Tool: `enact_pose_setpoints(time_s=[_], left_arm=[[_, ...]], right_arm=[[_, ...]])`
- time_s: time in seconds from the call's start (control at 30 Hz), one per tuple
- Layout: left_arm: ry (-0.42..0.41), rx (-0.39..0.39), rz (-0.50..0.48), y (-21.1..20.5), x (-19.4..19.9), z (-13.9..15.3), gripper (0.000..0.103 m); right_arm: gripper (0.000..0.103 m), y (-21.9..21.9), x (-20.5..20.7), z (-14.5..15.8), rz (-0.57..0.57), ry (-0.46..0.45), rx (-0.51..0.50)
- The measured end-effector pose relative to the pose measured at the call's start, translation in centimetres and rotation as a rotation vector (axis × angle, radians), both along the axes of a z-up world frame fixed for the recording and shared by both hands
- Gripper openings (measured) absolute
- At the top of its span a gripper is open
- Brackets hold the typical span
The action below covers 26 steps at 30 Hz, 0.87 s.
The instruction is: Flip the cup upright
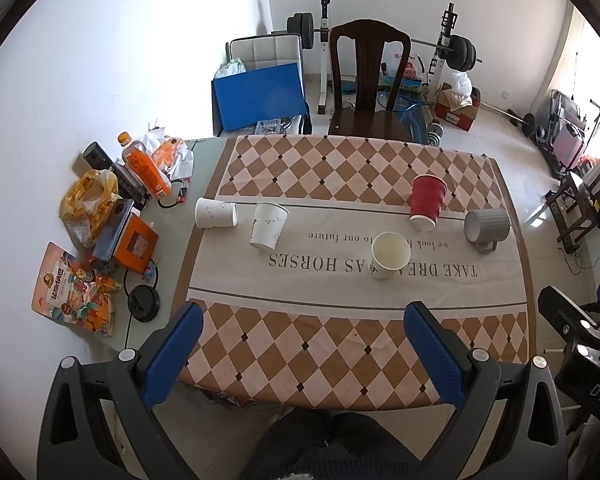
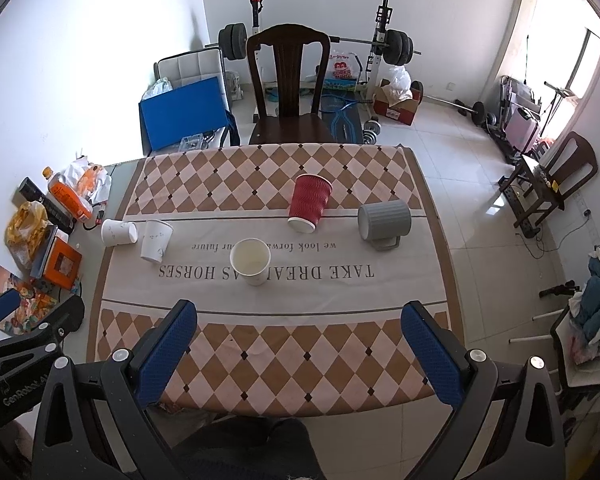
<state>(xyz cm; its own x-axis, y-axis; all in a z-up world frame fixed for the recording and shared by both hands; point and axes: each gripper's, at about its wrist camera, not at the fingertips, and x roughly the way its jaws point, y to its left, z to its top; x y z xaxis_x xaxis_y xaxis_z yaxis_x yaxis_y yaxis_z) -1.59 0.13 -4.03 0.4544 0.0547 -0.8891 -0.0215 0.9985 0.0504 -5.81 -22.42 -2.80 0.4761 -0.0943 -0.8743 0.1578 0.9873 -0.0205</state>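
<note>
Both grippers spread wide and empty, held back at the near table edge.

Near centre one white paper cup (image 2: pixel 250 261) already stands upright; farther off, the red ribbed cup (image 2: pixel 309 202) stands mouth-down and the grey mug (image 2: pixel 385 221) and left paper cup (image 1: pixel 215 213) lie sideways, well apart from the left gripper (image 1: pixel 302 344) and right gripper (image 2: pixel 298 342). Light cups may roll or crush under a careless pinch.

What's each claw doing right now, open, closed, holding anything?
Left claw: open, empty, above the near edge of the table.
Right claw: open, empty, also above the near edge.
</note>
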Motion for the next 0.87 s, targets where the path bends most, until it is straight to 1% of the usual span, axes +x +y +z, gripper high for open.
enact_pose_setpoints(time_s=[0.33,0.87], left_arm=[[-0.005,-0.004,0.007,0.2,0.8,0.3,0.102],[-0.023,-0.012,-0.003,-0.3,0.8,1.1,0.102]], right_arm=[[0.103,0.1,0.2,-0.1,0.000,-0.001,0.001],[0.103,-0.1,0.7,0.0,0.004,-0.003,-0.002]])
